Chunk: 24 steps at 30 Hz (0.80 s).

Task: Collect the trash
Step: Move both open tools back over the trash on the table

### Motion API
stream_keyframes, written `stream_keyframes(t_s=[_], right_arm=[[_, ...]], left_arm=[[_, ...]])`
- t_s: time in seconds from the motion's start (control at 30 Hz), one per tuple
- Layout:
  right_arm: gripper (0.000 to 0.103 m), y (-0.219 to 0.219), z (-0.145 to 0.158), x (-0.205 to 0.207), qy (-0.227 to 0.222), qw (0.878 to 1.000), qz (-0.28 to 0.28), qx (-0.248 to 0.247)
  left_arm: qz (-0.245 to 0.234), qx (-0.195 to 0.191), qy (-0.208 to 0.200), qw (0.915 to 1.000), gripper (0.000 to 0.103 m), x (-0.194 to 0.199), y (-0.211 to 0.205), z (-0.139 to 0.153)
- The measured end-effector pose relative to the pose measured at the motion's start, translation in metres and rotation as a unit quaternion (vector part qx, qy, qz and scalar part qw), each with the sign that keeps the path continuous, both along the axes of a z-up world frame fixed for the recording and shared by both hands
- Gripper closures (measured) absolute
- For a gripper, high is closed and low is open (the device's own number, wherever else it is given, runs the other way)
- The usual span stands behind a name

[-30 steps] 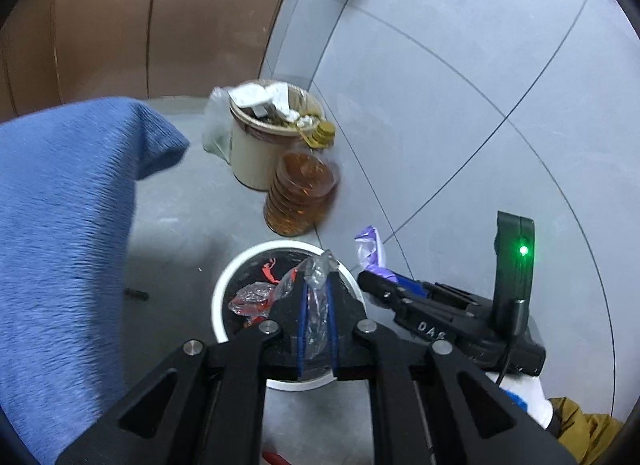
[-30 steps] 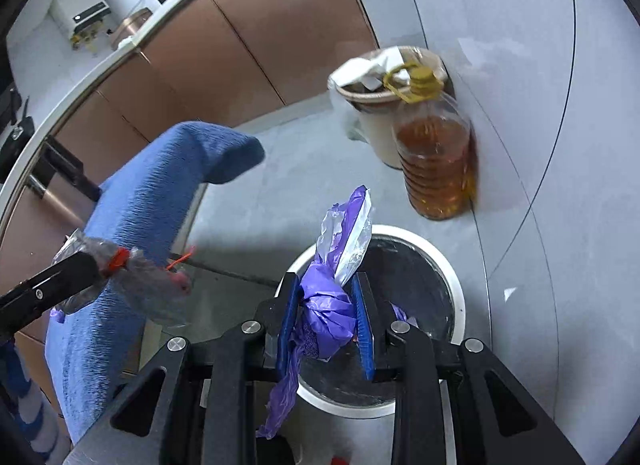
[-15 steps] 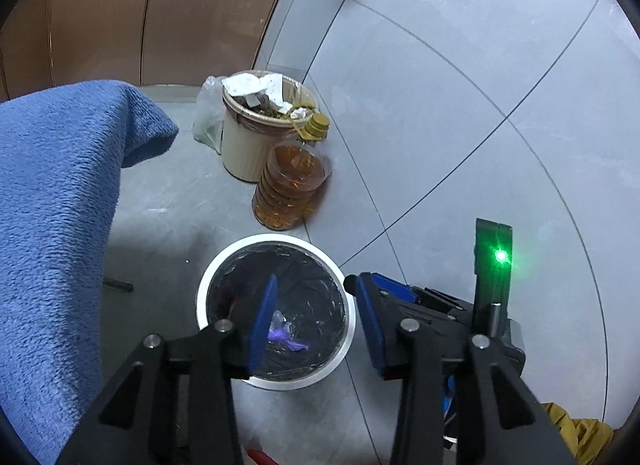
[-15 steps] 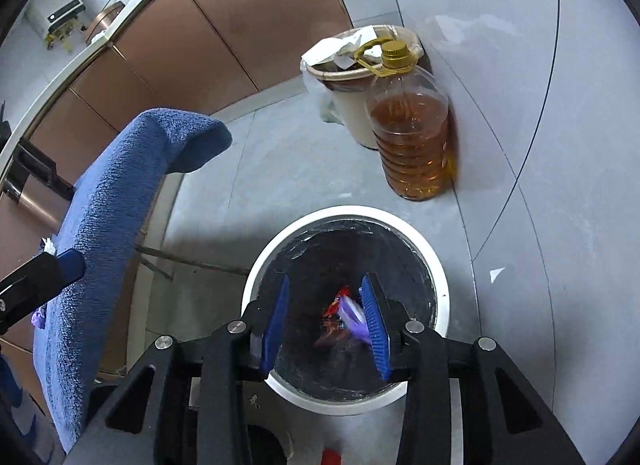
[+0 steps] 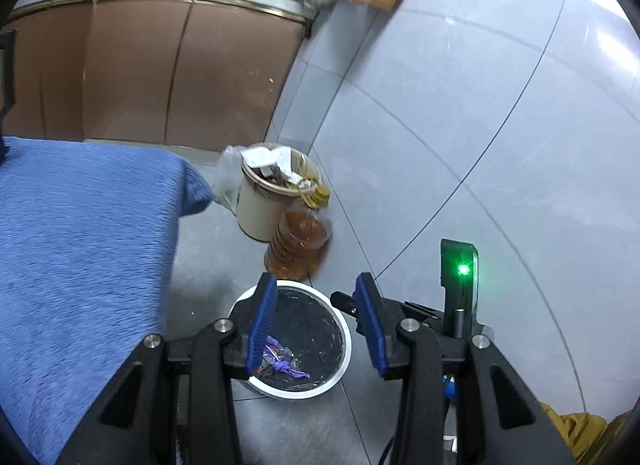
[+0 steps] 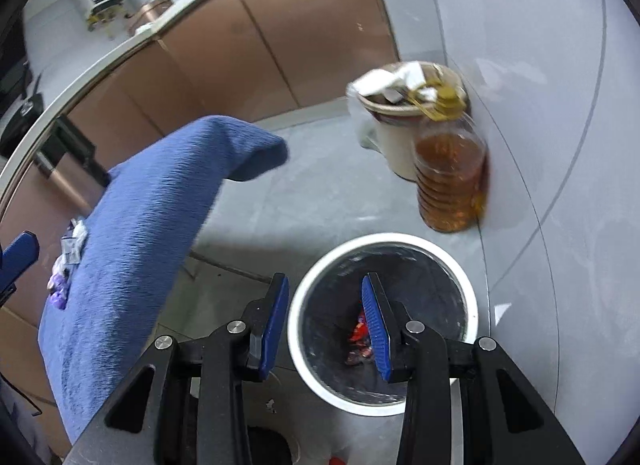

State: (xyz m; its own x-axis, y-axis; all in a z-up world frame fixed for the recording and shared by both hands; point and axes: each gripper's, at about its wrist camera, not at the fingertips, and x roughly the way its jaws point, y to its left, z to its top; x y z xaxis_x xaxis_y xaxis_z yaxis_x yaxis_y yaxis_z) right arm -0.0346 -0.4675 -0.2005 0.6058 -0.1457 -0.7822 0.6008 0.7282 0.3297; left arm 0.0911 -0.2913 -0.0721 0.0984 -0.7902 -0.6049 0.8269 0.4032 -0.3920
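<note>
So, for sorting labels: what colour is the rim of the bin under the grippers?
White rim, black liner inside; clearest in the right wrist view.

Grey floor [image 6: 320, 193] bears white bin [image 6: 400, 243], oil bottle [image 6: 450, 181], beige bin [image 6: 394, 145].

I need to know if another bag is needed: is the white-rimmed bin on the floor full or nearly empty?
Nearly empty. The white-rimmed bin shows mostly bare dark liner, with only a few wrappers at the bottom.
</note>
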Motion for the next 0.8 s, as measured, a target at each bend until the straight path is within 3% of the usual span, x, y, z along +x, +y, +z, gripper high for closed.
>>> stream_keyframes(t_s=[0.4,0.53,0.67,0.8], right_arm=[[0.064,0.076,0.096,0.016,-0.066,0.991,0.09,-0.08],[0.064,0.105,0.123,0.023,-0.085,0.984,0.123,-0.102],[0.063,0.133,0.143,0.032,-0.096,0.976,0.153,-0.118],[0.062,0.155,0.158,0.044,-0.102,0.971,0.176,-0.129]], left_arm=[[0.078,-0.036,-0.061,0.9945,0.064,-0.01,0.109,0.047],[0.106,-0.045,-0.068,0.991,0.064,-0.006,0.143,0.051],[0.149,-0.053,-0.075,0.9845,0.05,0.002,0.184,0.051],[0.178,-0.061,-0.059,0.9804,0.05,0.018,0.217,0.043]])
